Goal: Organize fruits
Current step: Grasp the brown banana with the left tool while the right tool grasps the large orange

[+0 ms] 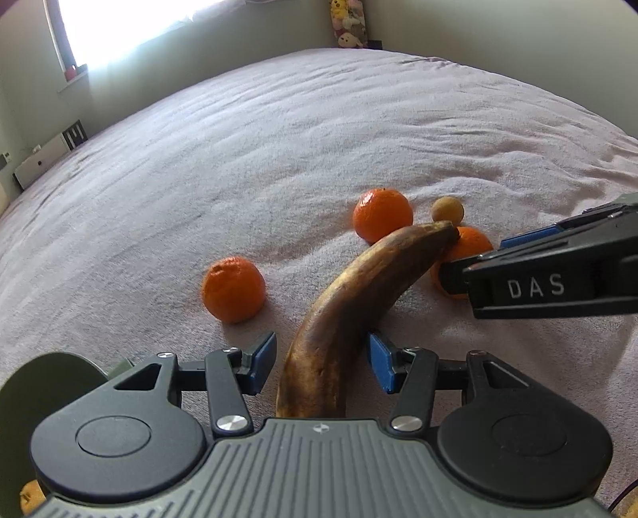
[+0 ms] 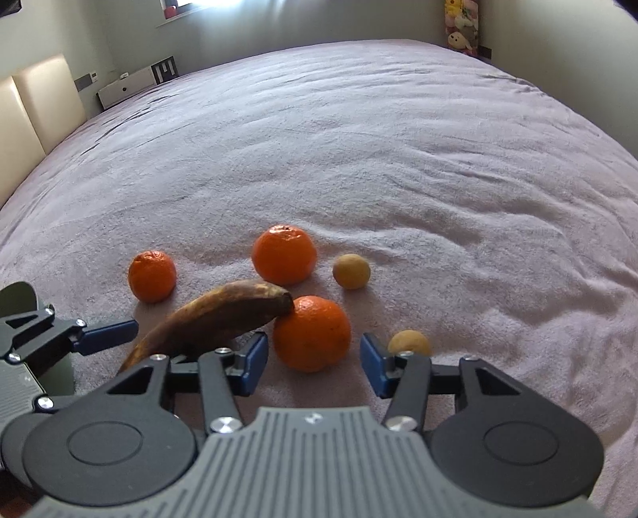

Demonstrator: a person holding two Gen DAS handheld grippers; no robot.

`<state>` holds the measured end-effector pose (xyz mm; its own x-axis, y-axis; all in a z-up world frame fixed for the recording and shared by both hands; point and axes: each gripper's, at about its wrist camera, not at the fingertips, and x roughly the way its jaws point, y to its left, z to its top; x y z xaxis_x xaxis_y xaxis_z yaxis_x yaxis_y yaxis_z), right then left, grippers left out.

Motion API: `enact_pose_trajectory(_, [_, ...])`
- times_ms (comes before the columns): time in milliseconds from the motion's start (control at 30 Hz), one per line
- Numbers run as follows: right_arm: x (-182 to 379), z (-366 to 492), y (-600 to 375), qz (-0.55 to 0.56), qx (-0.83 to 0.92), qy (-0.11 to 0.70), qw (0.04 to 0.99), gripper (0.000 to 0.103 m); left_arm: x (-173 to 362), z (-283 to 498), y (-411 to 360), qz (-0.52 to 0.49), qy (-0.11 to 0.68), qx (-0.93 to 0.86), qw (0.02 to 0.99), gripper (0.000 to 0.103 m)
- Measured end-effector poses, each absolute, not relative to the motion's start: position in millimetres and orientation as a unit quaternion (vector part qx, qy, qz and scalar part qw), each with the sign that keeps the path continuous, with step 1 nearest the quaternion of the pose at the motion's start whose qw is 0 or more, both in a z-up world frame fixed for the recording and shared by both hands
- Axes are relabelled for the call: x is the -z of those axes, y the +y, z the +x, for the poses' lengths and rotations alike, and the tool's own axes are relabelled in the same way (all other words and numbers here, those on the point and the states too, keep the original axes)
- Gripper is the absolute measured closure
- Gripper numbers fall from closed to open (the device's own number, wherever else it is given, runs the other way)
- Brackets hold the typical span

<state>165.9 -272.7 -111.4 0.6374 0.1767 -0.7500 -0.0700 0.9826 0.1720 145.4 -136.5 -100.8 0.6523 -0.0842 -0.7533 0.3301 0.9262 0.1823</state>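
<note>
A brown, overripe banana (image 1: 339, 303) lies on the bed, its far tip resting against an orange (image 2: 311, 332). My left gripper (image 1: 323, 358) straddles the banana's near half. Its jaws are open: the right pad is at the peel and a gap shows on the left. My right gripper (image 2: 314, 360) is open around that same orange, with thin gaps on both sides. In the left wrist view the right gripper (image 1: 474, 259) comes in from the right over this orange (image 1: 468, 245). Two more oranges (image 2: 152, 275) (image 2: 284, 255) and two small tan round fruits (image 2: 351, 271) (image 2: 408, 342) lie close by.
The fruits lie on a wide bed covered with a pale mauve blanket (image 1: 279, 151). Cream padded panels (image 2: 36, 111) and a white box (image 2: 127, 89) stand along its left side, and plush toys (image 1: 349, 24) sit in the far corner. A bright window (image 1: 119, 28) is at the upper left.
</note>
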Motion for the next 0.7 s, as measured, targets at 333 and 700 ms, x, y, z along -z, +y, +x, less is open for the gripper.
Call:
enact_pose_trajectory(333, [117.7,170.6,-271.0,0.068,-0.064,0.429,0.898,0.059,104.6,147.3,-133.5,0.137,0.412,0.126,0.892,0.051])
enact_pose_trajectory(700, [108.8,164.9,-272.3,0.09,-0.059,0.458,0.883,0.061,87.3,148.9,-125.3,0.069,0.5,0.093,0.858,0.06])
